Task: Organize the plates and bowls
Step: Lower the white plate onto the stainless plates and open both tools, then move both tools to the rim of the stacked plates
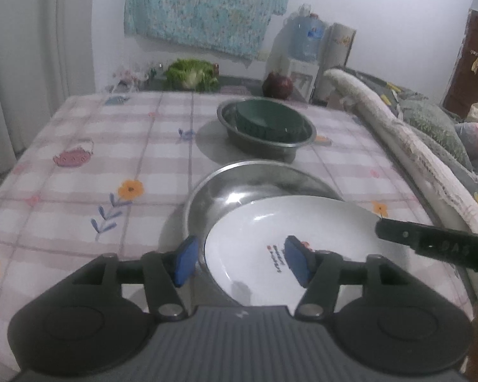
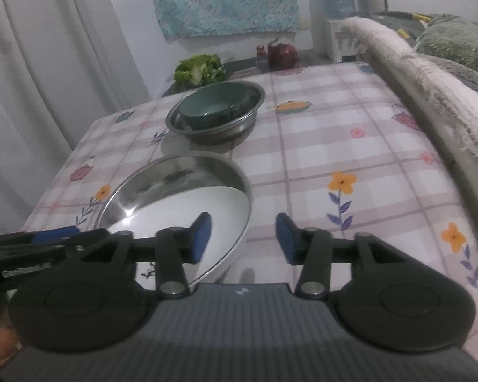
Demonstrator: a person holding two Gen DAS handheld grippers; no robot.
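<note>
We have both sets of jaws standing apart with nothing pinched. The left gripper [image 1: 239, 262] straddles the near left rim of the white plate [image 1: 290, 248], its pads not pressing on it as far as we can see; the right gripper [image 2: 243, 238] has the plate's right edge between its pads, also free of them.

The white plate sits tilted inside the steel dish [image 1: 261, 181], leaning on its near rim instead of lying flat. We judge that to be the main hazard: glazed ware on polished steel could slide or rock if a pad brushes it as we draw back, and it may clatter down or ride up over the rim towards us. A careless pull could also drag the dish across the cloth.

At 12 o'clock beyond the dish, well apart, the green bowl [image 1: 267, 121] is nested in a second steel bowl [image 1: 271, 141].

The desk [image 1: 79, 146] wears a pink checked cloth printed with flowers and teapots. Past its far edge lie a leafy green vegetable [image 1: 191, 74] and a dark red round thing [image 1: 278, 85]. A patterned blue cloth [image 1: 207, 9] hangs on the wall, a curtain [image 1: 32, 47] falls at 9 o'clock, and bedding [image 1: 430, 133] is heaped at 3 o'clock.
</note>
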